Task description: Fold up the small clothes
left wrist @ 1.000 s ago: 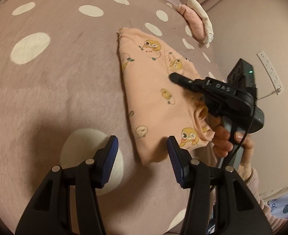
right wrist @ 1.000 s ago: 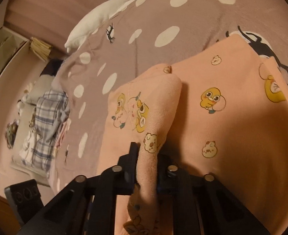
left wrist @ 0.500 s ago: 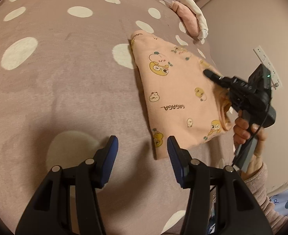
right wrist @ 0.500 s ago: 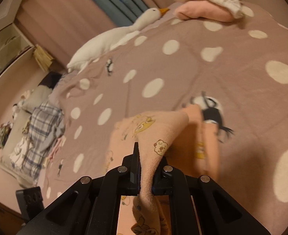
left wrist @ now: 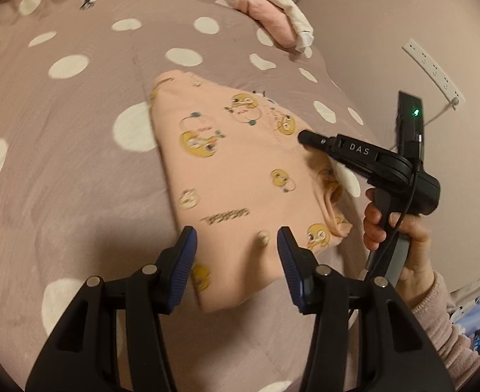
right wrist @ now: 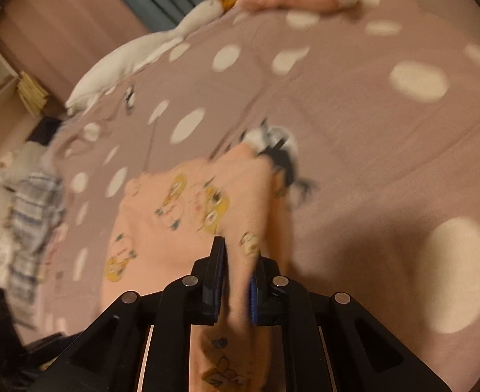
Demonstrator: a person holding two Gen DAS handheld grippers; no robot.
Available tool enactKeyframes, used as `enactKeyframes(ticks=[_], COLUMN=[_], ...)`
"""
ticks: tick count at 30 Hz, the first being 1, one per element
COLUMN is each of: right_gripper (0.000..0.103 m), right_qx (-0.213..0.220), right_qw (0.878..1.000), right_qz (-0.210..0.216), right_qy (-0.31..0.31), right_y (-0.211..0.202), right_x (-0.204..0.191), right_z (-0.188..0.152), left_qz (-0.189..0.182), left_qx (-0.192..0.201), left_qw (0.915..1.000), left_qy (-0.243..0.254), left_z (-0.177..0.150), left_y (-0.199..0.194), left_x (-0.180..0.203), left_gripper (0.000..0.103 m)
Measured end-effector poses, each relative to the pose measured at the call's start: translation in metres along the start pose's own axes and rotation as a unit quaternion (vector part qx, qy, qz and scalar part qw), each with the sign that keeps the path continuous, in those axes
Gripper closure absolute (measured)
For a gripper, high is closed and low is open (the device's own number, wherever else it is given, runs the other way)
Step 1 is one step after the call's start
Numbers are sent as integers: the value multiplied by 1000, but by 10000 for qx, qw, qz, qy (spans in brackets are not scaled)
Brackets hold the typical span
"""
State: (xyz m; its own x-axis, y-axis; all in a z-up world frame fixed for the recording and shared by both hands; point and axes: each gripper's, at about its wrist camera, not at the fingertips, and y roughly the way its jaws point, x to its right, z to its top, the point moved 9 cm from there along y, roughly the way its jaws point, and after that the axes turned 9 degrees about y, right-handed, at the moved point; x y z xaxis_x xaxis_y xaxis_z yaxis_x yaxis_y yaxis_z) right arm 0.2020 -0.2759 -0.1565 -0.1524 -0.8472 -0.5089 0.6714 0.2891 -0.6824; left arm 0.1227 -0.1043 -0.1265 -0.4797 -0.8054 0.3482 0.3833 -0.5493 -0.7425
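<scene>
The bedspread [left wrist: 76, 170] filled nearly everything you saw — a mauve cover with large cream dots, stretched smooth and bare to the left of the work, with open room there for a sweep. On it lay the peach garment [left wrist: 240, 176], a small soft piece printed with yellow cartoon chicks, folded into a rough wedge whose left edge ran straight and crisp while its right side bunched into loose folds. Its near corner sat under your left gripper [left wrist: 236, 248], whose blue-padded jaws stood apart above the cloth with nothing pressed between them. At the far end of the bed rested a folded pink and white pile [left wrist: 275, 19] and a white goose plush [right wrist: 148, 55] (only its orange bill showed from the left wrist), both well apart from the garment. The bed's right edge dropped off close beside the garment, next to a plain wall carrying a white power strip [left wrist: 432, 68]. Your right gripper [right wrist: 236, 281] was clamped on a raised fold of the garment — the cloth ran up between the closed jaws and hung over them. Your right hand [left wrist: 403, 238], in a pink sleeve, gripped its handle. On the gripper's body you could read "DAS"; a dark line of print on the garment was too blurred to make out.
</scene>
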Motion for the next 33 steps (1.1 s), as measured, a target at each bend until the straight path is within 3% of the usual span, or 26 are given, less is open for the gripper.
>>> enactKeyframes(ticks=[2, 5, 10, 16, 19, 23, 26, 28, 33], right_gripper=[93, 93, 93, 93, 93, 93, 93, 93, 93], right_qx=[344, 506, 88, -568, -579, -415, -228, -181, -239], right_qw=[9988, 9978, 9965, 9960, 9969, 9978, 9964, 9930, 9845], right_qz=[-271, -135, 201, -84, -51, 14, 384, 634, 788], right_qy=[-198, -414, -812, -685, -533, -525, -716, -976, -1550], right_y=[-10, -16, 6, 43, 43, 24, -4, -22, -42], right_x=[-1, -9, -28, -13, -8, -11, -22, -32, -42], right_z=[9, 18, 17, 13, 14, 11, 3, -11, -52], left_qz=[23, 115, 296, 237, 203, 83, -69, -125, -144], left_qx=[-16, -59, -323, -476, -481, -415, -261, -125, 184], left_qw=[9999, 9993, 9970, 9968, 9972, 9984, 9994, 9997, 9997], left_qy=[116, 355, 636, 597, 542, 371, 228, 152, -50], left_z=[3, 6, -2, -10, -10, -7, -2, 5, 33], left_y=[6, 13, 29, 38, 39, 35, 27, 21, 13], left_x=[4, 8, 8, 3, 2, -1, 0, -1, -10], left_gripper=[55, 64, 69, 70, 70, 70, 70, 70, 70])
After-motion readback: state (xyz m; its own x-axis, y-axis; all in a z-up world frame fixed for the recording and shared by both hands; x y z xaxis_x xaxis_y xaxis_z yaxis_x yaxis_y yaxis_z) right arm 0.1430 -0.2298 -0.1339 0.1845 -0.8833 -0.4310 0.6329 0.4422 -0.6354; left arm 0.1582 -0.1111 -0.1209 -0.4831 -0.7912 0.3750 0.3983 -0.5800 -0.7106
